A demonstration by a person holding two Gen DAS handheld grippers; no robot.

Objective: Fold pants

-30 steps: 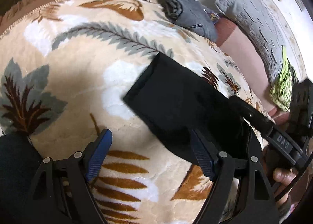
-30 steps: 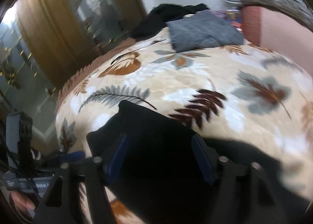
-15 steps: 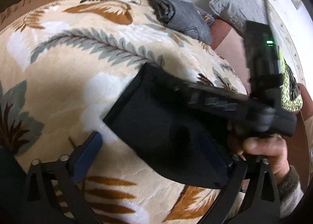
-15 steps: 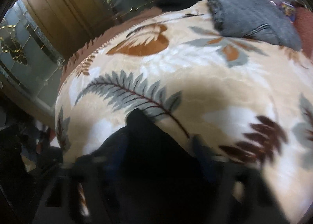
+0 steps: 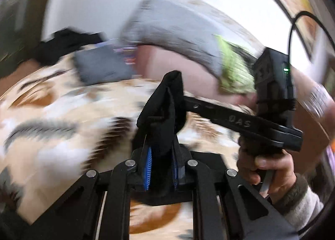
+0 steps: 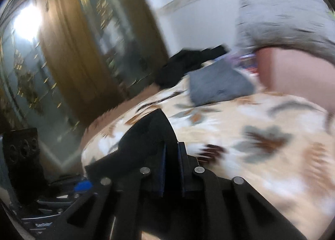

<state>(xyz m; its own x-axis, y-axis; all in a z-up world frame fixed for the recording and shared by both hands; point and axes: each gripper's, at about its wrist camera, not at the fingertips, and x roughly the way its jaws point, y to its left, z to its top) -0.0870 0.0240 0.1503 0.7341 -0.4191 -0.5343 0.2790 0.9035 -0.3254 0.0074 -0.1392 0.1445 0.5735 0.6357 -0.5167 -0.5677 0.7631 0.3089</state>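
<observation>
**Pants lifted in both grippers, fold unfinished**

Black pants [image 5: 165, 114] are pinched in the left gripper [image 5: 161, 166] and in the right gripper [image 6: 171, 168] — both narrowed on cloth — and held above the blanket [image 6: 261, 135]. A final fold and laydown appear left. Farther off, a grey folded garment [image 6: 217, 85] lies near the far edge.

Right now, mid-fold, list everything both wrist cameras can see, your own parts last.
black pants: one, black, lifted above the blanket, pinched at two spots
leaf-print blanket: one, cream with brown and grey leaves, over the bed
folded grey garment: one, grey, far end
black clothes heap: one, beside it
grey pillow: one, against the wall
green cloth: one, beside the pillow
left gripper: shut on pants
right gripper: shut on pants
</observation>
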